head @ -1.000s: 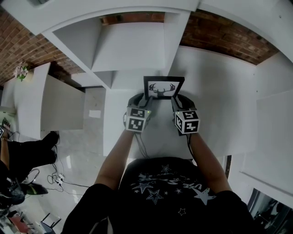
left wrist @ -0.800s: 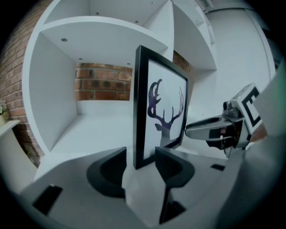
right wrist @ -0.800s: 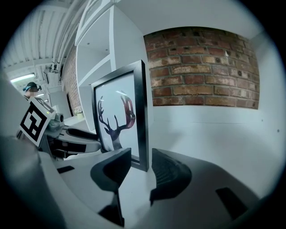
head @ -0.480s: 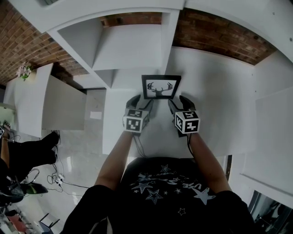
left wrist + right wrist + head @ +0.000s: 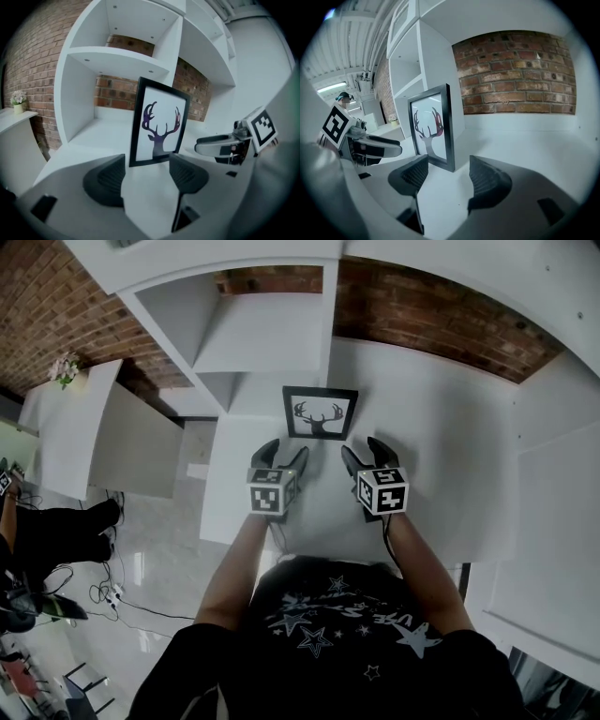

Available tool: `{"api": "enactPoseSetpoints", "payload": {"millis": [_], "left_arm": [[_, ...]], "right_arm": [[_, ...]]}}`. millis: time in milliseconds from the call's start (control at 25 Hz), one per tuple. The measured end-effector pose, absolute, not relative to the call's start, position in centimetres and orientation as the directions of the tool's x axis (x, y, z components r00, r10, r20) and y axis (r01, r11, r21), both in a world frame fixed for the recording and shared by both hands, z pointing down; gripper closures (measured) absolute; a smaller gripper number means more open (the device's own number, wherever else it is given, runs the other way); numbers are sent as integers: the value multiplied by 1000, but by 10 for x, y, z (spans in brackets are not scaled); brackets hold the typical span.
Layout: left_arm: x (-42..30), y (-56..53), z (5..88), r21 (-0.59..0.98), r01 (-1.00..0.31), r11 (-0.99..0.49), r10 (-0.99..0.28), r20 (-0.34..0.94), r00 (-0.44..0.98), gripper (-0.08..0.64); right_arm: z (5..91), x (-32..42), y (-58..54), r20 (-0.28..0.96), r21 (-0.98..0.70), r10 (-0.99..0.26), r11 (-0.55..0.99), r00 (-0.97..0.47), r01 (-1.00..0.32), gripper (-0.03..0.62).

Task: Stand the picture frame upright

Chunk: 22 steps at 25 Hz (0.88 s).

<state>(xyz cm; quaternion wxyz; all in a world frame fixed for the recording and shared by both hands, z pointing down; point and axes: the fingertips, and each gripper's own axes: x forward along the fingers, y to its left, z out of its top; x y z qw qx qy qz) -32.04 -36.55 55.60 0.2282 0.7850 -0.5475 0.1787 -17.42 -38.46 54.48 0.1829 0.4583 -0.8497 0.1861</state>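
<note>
A black picture frame (image 5: 321,412) with a deer-head print stands upright on the white shelf top (image 5: 422,456), free of both grippers. My left gripper (image 5: 284,451) sits just short of its lower left corner, jaws opening wide with nothing between them. My right gripper (image 5: 361,448) mirrors it near the lower right corner, also opening and empty. In the left gripper view the picture frame (image 5: 159,123) stands beyond the left gripper (image 5: 146,161), with the right gripper (image 5: 225,143) alongside. In the right gripper view the picture frame (image 5: 433,126) stands edge-on ahead of the right gripper (image 5: 447,166).
White shelf compartments (image 5: 262,334) rise behind the frame against a brick wall (image 5: 431,315). A lower white ledge (image 5: 84,437) at the left carries a small flower pot (image 5: 64,367). A person's legs (image 5: 56,531) and cables lie on the floor at the left.
Both grippers have let go of the frame's lower corners, spread their jaws and drawn back toward me. The frame stays standing on the shelf.
</note>
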Motion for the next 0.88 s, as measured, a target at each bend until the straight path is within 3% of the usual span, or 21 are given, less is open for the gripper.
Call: {"api": "enactPoseSetpoints", "payload": {"millis": [280, 880], "left_arm": [[-299, -348, 539, 166, -960, -224, -816, 508, 278, 287], [-194, -327, 508, 145, -953, -267, -828, 471, 303, 287]], "right_arm": [[528, -145, -371, 445, -156, -711, 538, -545, -828, 325], [506, -63, -355, 377, -180, -720, 560, -582, -809, 325]]}}
